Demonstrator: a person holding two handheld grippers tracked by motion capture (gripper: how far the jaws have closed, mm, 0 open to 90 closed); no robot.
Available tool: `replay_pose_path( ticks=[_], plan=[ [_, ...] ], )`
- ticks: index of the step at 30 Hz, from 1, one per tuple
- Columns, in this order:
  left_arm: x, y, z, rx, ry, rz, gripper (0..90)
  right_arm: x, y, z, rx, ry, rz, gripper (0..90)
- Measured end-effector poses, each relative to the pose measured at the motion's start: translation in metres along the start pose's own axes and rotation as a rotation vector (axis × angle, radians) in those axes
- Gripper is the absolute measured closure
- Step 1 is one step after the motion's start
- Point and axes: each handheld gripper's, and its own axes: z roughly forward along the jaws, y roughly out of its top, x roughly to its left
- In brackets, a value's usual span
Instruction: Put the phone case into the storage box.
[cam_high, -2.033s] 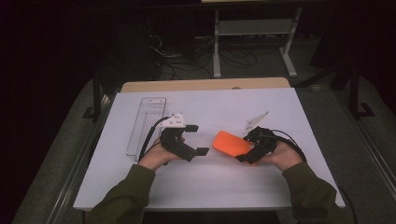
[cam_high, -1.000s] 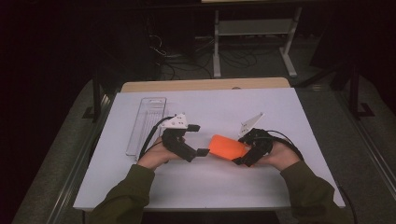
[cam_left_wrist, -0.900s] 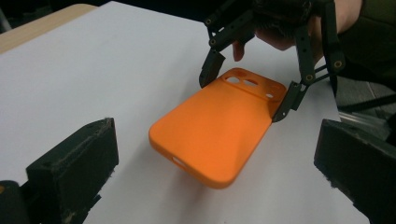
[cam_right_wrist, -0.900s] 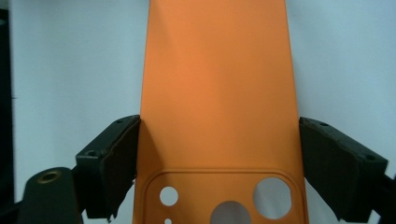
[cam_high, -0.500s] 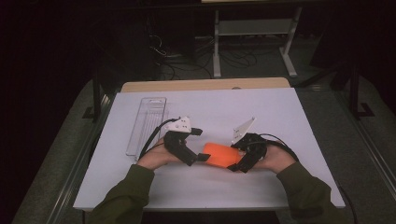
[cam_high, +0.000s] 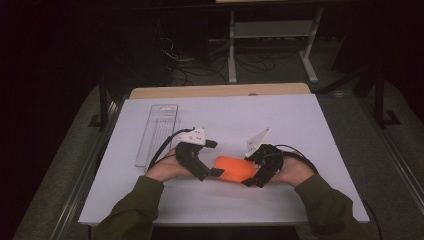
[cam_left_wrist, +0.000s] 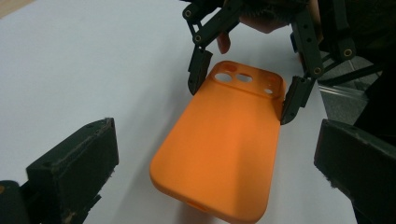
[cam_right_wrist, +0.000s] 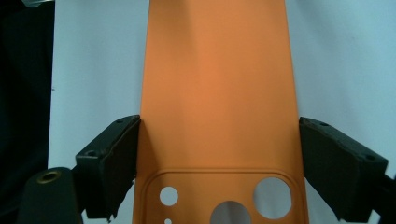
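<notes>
Both forearms come in from the near edge in olive sleeves and angle inward, so the two grippers face each other near the table's middle. The left gripper (cam_high: 212, 165) lies low, pointing right, its jaws spread wide with nothing pressed between them. The right gripper (cam_high: 252, 175) points left, its jaws set wide and clamped on the two long edges of the case (cam_high: 234, 169), at its camera-hole end.

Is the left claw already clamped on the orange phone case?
No: in the left gripper view its jaws stand apart from the orange phone case, held by the right claw.
</notes>
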Motion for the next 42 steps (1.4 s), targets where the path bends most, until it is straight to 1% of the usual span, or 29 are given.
replay_pose_path(
  ticks=[3, 4, 6, 8, 10, 12, 14, 15, 16, 19, 22, 23, 25, 26, 28, 31, 33, 34, 37, 40, 42],
  plan=[
    [-0.001, 0.000, 0.000, 0.008, -0.010, 0.007, 0.0, 0.001, 0.001, 0.000, 0.002, -0.002, -0.003, 14.9],
    [0.000, 0.000, 0.000, 0.019, -0.009, 0.026, 0.0, 0.001, 0.001, 0.000, 0.002, 0.001, -0.004, 14.9],
    [-0.001, 0.000, 0.001, 0.024, -0.013, 0.026, 0.0, 0.002, 0.001, 0.000, -0.002, 0.014, -0.008, 14.9],
    [-0.001, 0.000, 0.001, 0.034, -0.018, 0.036, 0.0, 0.003, 0.002, -0.001, 0.001, 0.012, -0.012, 14.9],
    [-0.002, 0.000, 0.002, 0.035, -0.025, 0.033, 0.0, 0.004, 0.003, 0.000, 0.001, 0.015, -0.021, 14.9],
    [-0.003, 0.000, 0.002, 0.042, -0.025, 0.036, 0.0, 0.005, 0.004, 0.000, 0.006, 0.017, -0.024, 14.9],
    [-0.003, 0.000, 0.002, 0.054, -0.024, 0.051, 0.0, 0.005, 0.005, 0.001, 0.009, 0.023, -0.028, 14.9],
    [-0.004, -0.001, 0.003, 0.051, -0.024, 0.047, 0.0, 0.005, 0.007, 0.001, 0.011, 0.024, -0.032, 14.9],
    [-0.004, 0.000, 0.002, 0.063, -0.023, 0.052, 0.0, 0.006, 0.008, 0.002, 0.013, 0.023, -0.034, 14.9],
    [-0.004, -0.001, 0.002, 0.069, -0.020, 0.057, 0.0, 0.005, 0.013, 0.002, 0.015, 0.032, -0.043, 14.9],
    [-0.004, -0.001, 0.002, 0.081, -0.017, 0.054, 0.0, 0.002, 0.021, 0.003, 0.012, 0.044, -0.060, 14.9],
    [-0.004, -0.001, 0.002, 0.095, -0.015, 0.052, 0.0, 0.002, 0.023, 0.003, 0.014, 0.046, -0.064, 14.9],
    [-0.004, -0.002, 0.003, 0.089, -0.016, 0.048, 0.0, 0.001, 0.029, 0.004, 0.015, 0.057, -0.073, 14.9],
    [-0.004, -0.002, 0.003, 0.090, -0.014, 0.054, 0.0, 0.001, 0.032, 0.005, 0.024, 0.054, -0.086, 14.9],
    [-0.003, -0.001, 0.001, 0.105, -0.016, 0.075, 0.0, 0.001, 0.037, 0.008, 0.034, 0.062, -0.088, 14.9],
    [-0.004, -0.001, 0.000, 0.116, -0.014, 0.072, 0.0, 0.001, 0.042, 0.013, 0.047, 0.066, -0.100, 14.9],
    [-0.006, -0.002, 0.002, 0.111, -0.029, 0.061, 0.0, 0.000, 0.045, 0.015, 0.049, 0.073, -0.107, 14.9],
    [-0.006, -0.002, 0.002, 0.126, -0.028, 0.073, 0.0, 0.000, 0.046, 0.016, 0.052, 0.073, -0.113, 14.9],
    [-0.007, -0.002, 0.005, 0.137, -0.023, 0.081, 0.0, 0.000, 0.050, 0.017, 0.054, 0.080, -0.123, 14.9],
    [-0.009, -0.003, 0.006, 0.144, -0.027, 0.063, 0.0, 0.001, 0.054, 0.017, 0.045, 0.086, -0.126, 14.9],
    [-0.010, -0.004, 0.007, 0.154, -0.030, 0.065, 0.0, 0.001, 0.055, 0.018, 0.043, 0.081, -0.134, 14.9]
  ],
)
